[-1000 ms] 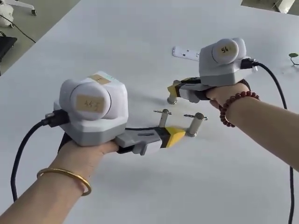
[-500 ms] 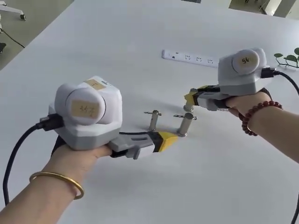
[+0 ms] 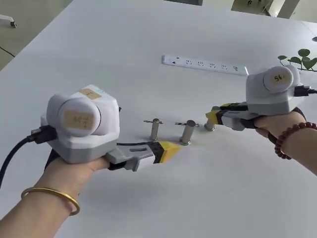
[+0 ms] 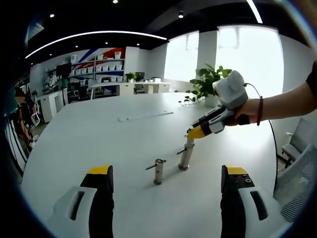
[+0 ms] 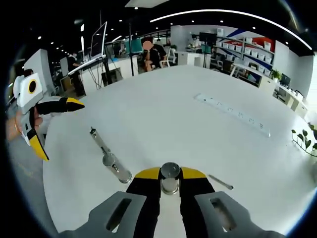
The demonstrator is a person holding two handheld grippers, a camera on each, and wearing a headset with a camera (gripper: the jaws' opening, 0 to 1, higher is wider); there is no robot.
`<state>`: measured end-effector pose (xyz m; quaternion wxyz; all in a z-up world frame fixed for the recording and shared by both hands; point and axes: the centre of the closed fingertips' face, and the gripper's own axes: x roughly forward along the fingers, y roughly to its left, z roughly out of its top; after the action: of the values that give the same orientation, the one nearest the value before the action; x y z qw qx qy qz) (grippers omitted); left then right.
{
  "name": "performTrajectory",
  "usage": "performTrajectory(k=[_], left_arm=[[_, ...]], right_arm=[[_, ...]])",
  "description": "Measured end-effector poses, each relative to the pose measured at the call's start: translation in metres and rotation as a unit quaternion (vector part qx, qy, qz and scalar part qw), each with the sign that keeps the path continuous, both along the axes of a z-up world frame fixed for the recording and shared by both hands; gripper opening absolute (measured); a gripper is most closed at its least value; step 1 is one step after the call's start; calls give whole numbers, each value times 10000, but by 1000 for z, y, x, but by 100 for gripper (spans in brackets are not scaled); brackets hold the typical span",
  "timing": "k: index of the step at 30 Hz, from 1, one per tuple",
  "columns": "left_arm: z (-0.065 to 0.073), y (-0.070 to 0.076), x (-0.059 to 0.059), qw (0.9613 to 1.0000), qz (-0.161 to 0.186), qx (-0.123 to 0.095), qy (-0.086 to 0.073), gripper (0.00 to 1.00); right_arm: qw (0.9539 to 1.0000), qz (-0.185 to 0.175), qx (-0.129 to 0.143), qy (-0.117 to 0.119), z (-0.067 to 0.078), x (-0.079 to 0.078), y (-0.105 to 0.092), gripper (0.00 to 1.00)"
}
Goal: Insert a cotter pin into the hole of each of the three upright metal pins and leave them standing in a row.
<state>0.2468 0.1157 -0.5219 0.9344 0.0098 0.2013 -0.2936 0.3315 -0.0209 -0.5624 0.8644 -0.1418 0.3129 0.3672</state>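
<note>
Seating step: right gripper (image 5: 170, 181) is clamped on the third metal pin (image 5: 170, 169); judged best to set it square on its base, in line with its neighbours, then release gently.
Left gripper (image 4: 168, 196): jaws wide apart, holding nothing, near the first metal pin (image 3: 155, 130).
Location: third pin at the row's right end, beside the middle metal pin (image 3: 187, 133), on the white table (image 3: 148, 59).
Axis: long axis upright; cotter pins (image 3: 148, 121) cross horizontally.

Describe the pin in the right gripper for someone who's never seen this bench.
On the white table, three metal pins stand in a row in front of the power strip. It is the end pin nearest the plant, the one between the right gripper's jaws.
</note>
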Motion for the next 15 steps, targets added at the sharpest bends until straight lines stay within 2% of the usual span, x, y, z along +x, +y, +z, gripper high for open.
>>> performTrajectory(k=[6, 15], left_arm=[[-2, -2, -1, 10000, -37, 42, 23, 89], [-3, -5, -2, 9999, -106, 85, 16, 90]], right_arm=[[10000, 80, 40, 32, -2, -19, -9, 8], [9978, 660, -39, -41, 1, -49, -1, 8]])
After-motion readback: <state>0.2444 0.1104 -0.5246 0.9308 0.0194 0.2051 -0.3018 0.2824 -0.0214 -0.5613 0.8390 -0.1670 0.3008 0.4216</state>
